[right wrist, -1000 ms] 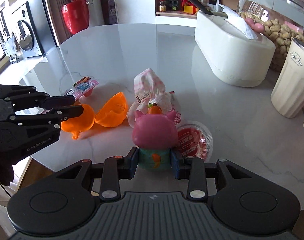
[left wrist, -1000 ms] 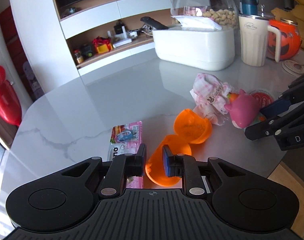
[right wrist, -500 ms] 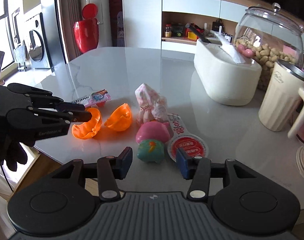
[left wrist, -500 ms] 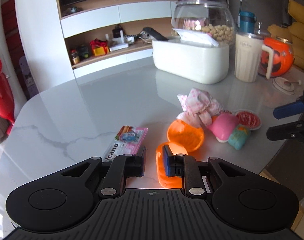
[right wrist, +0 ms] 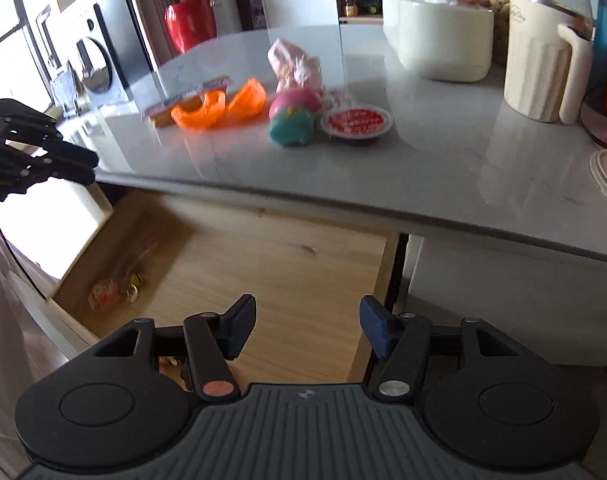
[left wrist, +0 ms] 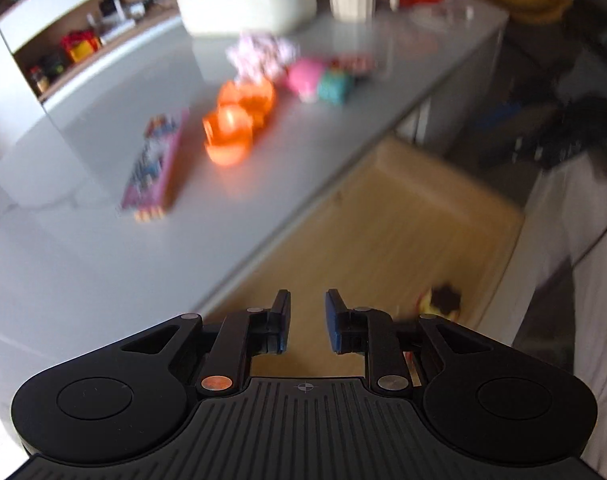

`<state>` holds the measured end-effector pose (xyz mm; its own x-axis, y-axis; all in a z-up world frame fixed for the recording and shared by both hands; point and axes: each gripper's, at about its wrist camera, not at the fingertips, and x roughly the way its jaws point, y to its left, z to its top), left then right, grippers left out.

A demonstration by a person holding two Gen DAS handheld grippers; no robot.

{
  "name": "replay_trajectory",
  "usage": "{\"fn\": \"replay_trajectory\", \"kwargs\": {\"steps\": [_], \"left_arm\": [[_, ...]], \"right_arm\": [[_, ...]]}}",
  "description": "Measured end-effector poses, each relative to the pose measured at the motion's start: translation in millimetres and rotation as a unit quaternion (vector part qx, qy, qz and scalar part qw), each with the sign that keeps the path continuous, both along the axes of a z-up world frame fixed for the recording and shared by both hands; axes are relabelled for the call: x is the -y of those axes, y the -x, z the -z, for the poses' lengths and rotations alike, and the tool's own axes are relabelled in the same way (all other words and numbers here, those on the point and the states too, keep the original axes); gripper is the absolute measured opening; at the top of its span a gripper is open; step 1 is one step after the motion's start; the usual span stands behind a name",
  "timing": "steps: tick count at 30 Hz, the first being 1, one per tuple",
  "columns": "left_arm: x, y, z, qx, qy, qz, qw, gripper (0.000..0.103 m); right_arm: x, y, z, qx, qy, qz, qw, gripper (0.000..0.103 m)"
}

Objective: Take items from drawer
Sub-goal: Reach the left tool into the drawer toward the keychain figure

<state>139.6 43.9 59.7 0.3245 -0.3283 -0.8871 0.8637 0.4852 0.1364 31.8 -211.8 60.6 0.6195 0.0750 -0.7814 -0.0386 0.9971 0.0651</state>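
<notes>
The wooden drawer stands pulled out under the table edge. A small red and yellow wrapped item lies in its left corner; the blurred left wrist view shows that item too. My right gripper hovers over the drawer, jaws opening, nothing between them. My left gripper is also over the drawer with its jaws opening and empty; it shows at the left edge of the right wrist view.
On the grey table lie two orange shells, a pink and teal toy, a red-lidded cup, a pink cloth and a pink packet. A white box and cream jug stand behind.
Both grippers have drawn back from the tabletop to above the open drawer. The right one let go of the pink toy, which now lies on its side; the left one left the orange shell.
</notes>
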Motion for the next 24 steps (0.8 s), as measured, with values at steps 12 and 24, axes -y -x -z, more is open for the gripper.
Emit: {"fn": "replay_trajectory", "kwargs": {"steps": [12, 24], "left_arm": [[15.4, -25.3, 104.4, -0.056, -0.136, -0.017, 0.989, 0.023], [73.8, -13.5, 126.4, -0.179, -0.058, 0.099, 0.9771, 0.023]], "right_arm": [[-18.8, -7.8, 15.0, -0.02, -0.008, -0.043, 0.999, 0.058], [-16.2, -12.7, 21.0, -0.038, -0.012, -0.044, 0.998, 0.058]]}}
